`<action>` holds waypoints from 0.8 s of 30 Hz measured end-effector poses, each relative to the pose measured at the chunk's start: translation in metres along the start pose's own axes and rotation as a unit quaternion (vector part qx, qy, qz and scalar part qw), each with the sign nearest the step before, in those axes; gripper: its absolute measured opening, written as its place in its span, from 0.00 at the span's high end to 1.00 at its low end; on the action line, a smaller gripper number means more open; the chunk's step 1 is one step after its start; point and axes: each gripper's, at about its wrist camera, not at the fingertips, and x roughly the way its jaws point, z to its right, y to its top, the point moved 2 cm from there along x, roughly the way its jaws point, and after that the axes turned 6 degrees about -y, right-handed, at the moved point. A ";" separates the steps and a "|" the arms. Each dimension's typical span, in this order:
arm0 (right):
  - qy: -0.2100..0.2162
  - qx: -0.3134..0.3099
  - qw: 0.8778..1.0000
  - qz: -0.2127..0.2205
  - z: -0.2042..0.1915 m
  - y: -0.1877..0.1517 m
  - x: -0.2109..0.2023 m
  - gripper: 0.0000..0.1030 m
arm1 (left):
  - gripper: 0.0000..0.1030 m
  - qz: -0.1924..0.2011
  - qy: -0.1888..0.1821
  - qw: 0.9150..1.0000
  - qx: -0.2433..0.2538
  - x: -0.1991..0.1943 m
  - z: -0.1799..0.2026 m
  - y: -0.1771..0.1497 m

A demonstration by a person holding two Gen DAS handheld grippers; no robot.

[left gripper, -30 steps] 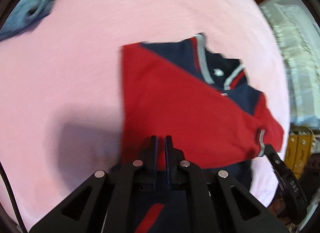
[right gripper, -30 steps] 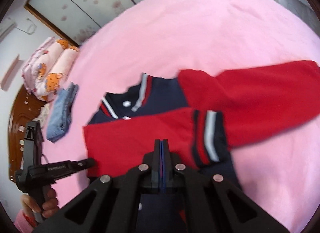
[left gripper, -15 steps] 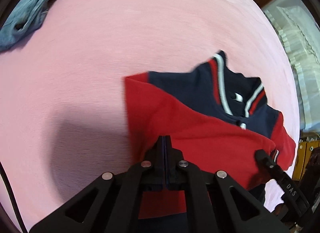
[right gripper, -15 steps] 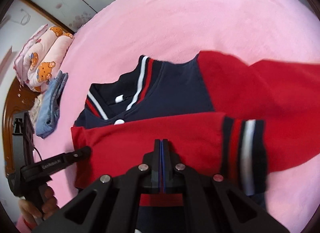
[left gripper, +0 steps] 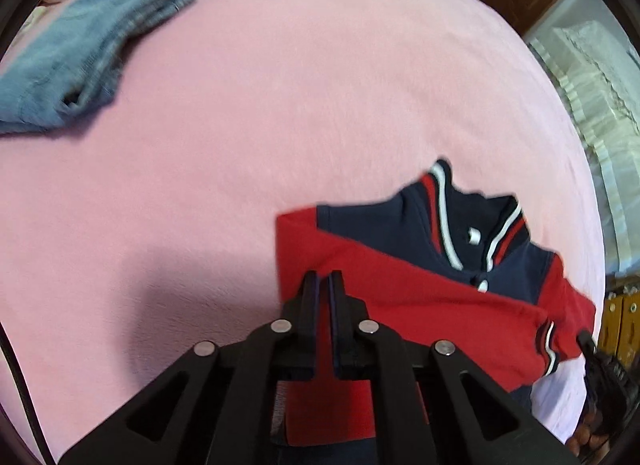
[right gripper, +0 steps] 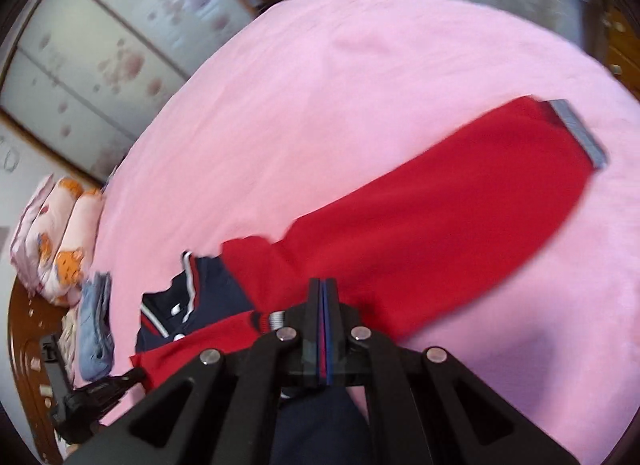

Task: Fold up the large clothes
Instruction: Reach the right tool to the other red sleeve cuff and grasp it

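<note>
A navy jacket with red sleeves and a striped collar lies on the pink bed. One red sleeve is folded across its chest. My left gripper hovers over that sleeve's left edge with its jaws slightly apart and nothing between them. In the right wrist view the other red sleeve stretches out to the right with its grey cuff at the far end. My right gripper is shut, above the jacket near the folded sleeve's cuff; whether it pinches cloth is hidden.
Folded blue jeans lie at the bed's far left, also showing in the right wrist view. A rolled pink quilt with bears sits beyond them. Wardrobe doors and a curtain border the bed.
My left gripper's jaws have parted a little and it has drawn back from the sleeve. My right gripper has swung right, bringing the outstretched sleeve into view.
</note>
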 end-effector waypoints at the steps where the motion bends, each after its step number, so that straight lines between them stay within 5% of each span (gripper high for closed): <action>1: -0.009 0.004 1.000 0.005 0.007 0.001 -0.006 1.00 | 0.93 0.002 0.002 1.000 0.009 -0.006 0.004 0.000; 12: -0.021 0.124 0.991 -0.045 0.086 -0.035 -0.024 0.99 | 0.35 -0.004 0.027 0.998 0.049 -0.036 0.054 -0.057; 17: 0.006 0.161 0.984 -0.081 0.114 -0.038 -0.023 0.97 | 0.31 -0.024 0.036 0.998 0.055 -0.031 0.085 -0.096; 21: 0.037 0.166 0.981 -0.089 0.134 -0.026 -0.024 0.72 | 0.28 -0.041 0.041 0.997 0.048 -0.029 0.114 -0.126; 24: 0.048 0.172 0.979 -0.094 0.148 -0.009 -0.024 0.69 | 0.28 -0.047 0.041 0.997 0.041 -0.026 0.137 -0.143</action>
